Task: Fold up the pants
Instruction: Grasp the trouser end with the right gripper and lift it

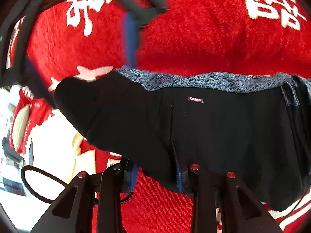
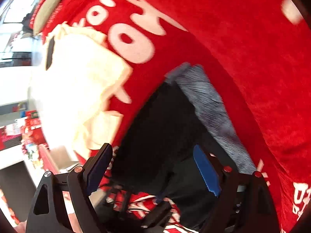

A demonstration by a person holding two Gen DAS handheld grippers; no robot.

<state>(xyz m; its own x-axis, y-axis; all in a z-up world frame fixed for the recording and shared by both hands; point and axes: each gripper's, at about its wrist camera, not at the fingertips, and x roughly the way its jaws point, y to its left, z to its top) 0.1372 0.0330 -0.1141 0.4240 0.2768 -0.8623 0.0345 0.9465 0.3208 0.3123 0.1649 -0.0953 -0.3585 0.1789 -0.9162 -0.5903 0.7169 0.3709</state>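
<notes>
Black pants (image 1: 213, 128) with a grey fleece lining (image 1: 194, 81) and a small label lie on a red blanket (image 1: 194, 38). My left gripper (image 1: 156, 176) is open, its blue-padded fingers on either side of the pants' near edge, with cloth between them. My right gripper (image 2: 153, 167) is open above the dark pants (image 2: 165, 120), whose grey lining (image 2: 210, 104) shows on the right. The other gripper appears blurred at the top of the left wrist view (image 1: 132, 19).
The red blanket with white characters (image 2: 233, 38) covers the surface. A cream cloth (image 2: 77, 89) lies at the blanket's left side. A room with shelves and bright light shows beyond the edge (image 2: 17, 58).
</notes>
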